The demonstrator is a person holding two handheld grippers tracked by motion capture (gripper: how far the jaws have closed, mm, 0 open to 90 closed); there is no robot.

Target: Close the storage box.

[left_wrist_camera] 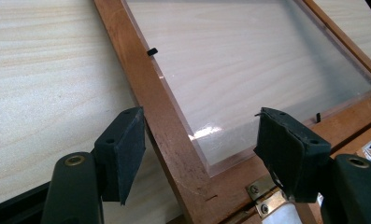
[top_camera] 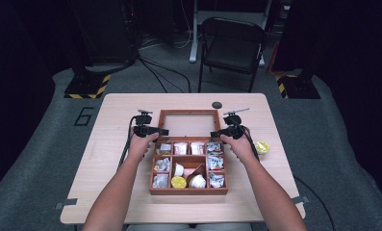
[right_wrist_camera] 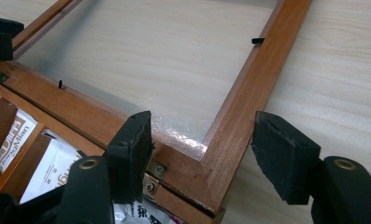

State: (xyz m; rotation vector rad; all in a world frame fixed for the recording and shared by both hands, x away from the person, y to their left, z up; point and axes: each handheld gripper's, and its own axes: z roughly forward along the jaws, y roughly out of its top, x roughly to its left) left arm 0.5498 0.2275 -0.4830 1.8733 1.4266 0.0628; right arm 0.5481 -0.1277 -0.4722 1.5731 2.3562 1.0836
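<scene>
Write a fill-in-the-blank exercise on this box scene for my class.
1. The box's lid lies ____ flat on the table.
2. The lid's pane is ____, so the tabletop shows through.
3. Each gripper, left and right, straddles a lid ____ near the hinges.
4. A yellow cup sits ____ the box.

Missing words: open; clear; corner; outside

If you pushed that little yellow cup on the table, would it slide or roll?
The yellow cup looks small, so probably light and easy to slide. It sits near the table edge, so a hard push might knock it off.

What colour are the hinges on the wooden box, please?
Brass-gold hinges, clearest in the left gripper view.
</scene>
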